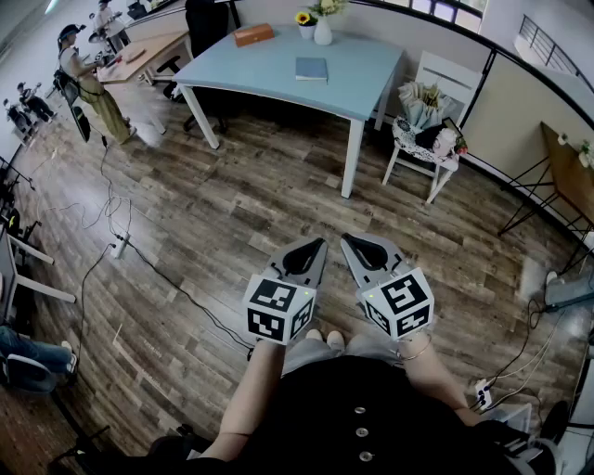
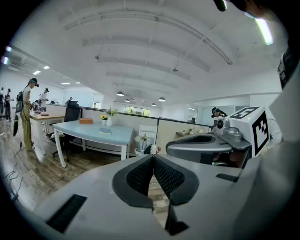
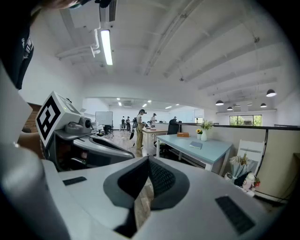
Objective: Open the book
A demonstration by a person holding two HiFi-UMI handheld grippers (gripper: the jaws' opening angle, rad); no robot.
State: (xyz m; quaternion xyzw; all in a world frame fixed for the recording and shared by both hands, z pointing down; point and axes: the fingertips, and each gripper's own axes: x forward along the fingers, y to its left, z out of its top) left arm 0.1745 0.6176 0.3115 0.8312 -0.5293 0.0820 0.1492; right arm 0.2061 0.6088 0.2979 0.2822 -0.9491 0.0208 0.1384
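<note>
The left gripper [image 1: 308,252] is held low in front of the person's waist, its jaws pressed together on nothing, pointing ahead over the wooden floor [image 1: 232,213]. The right gripper [image 1: 364,249] is just beside it and level with it, likewise clenched and empty. Well ahead of both stands a pale blue counter [image 1: 260,72]. A brown box [image 1: 252,35] sits at its far edge, the closed book [image 1: 311,69] lies flat near the middle, and a vase of flowers [image 1: 322,28] stands behind the book. A white chair [image 1: 447,79] stands to the counter's right.

Three views toward distant table [image 1: 269,70]
</note>
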